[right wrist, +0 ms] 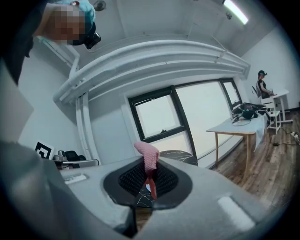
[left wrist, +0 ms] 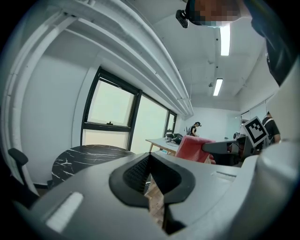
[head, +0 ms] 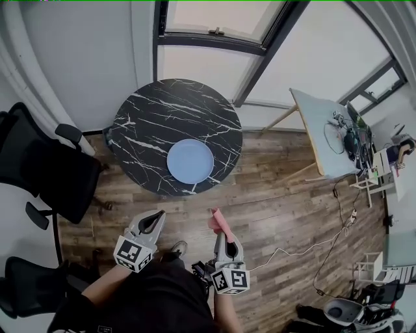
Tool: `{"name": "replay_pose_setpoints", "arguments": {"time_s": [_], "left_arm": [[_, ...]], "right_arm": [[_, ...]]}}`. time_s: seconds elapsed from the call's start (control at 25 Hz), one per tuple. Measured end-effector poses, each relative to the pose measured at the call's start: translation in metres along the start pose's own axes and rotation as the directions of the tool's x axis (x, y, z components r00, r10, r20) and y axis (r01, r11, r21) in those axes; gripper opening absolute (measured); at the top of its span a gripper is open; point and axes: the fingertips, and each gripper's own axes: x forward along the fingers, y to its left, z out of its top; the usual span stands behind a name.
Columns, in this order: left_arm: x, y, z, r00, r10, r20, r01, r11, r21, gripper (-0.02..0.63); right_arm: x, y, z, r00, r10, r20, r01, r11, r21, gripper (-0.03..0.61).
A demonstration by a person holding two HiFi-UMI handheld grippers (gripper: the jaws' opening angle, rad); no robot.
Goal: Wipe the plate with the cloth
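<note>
Nothing is held in the shut left gripper [head: 155, 218]; the pink cloth [head: 217, 221] is clamped in the right gripper [head: 223, 237], both over the wood floor [head: 286, 195]. Ahead, the blue plate [head: 190, 161] is seated on the round black marble table [head: 149, 123], near its front edge. Behind it, a window [head: 214, 19] is set.

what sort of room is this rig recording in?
Probably an office or lab workroom: black office chairs on a wood floor, a desk strewn with cables and gear, and a round marble table beside large windows.

Pink cloth [head: 216, 221], blue plate [head: 190, 161], black white-veined table [head: 149, 123].
</note>
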Motion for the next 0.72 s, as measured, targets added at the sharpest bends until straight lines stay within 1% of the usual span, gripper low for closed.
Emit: {"name": "replay_pose_setpoints", "arguments": {"time_s": [0.16, 0.32, 0.52, 0.72], "left_arm": [[0.010, -0.015, -0.004, 1.000, 0.023, -0.006, -0.023, 1.000, 0.010, 0.002], [0.010, -0.020, -0.013, 0.998, 0.047, -0.028, -0.046, 0.999, 0.027, 0.002], [0.015, -0.009, -0.024, 0.995, 0.084, -0.052, -0.084, 0.996, -0.009, 0.002], [0.043, 0.005, -0.023, 0.996, 0.066, -0.058, -0.067, 0.998, -0.010, 0.002]], "right_arm": [[-0.001, -0.017, -0.008, 0.999, 0.034, -0.015, -0.034, 0.999, 0.020, 0.021], [0.005, -0.029, -0.013, 0.997, 0.068, -0.043, -0.068, 0.998, 0.011, 0.021], [0.013, -0.039, -0.011, 0.997, 0.061, -0.047, -0.061, 0.998, 0.017, 0.021], [0.038, -0.047, -0.003, 0.998, 0.040, -0.046, -0.041, 0.999, -0.004, 0.021]]}}
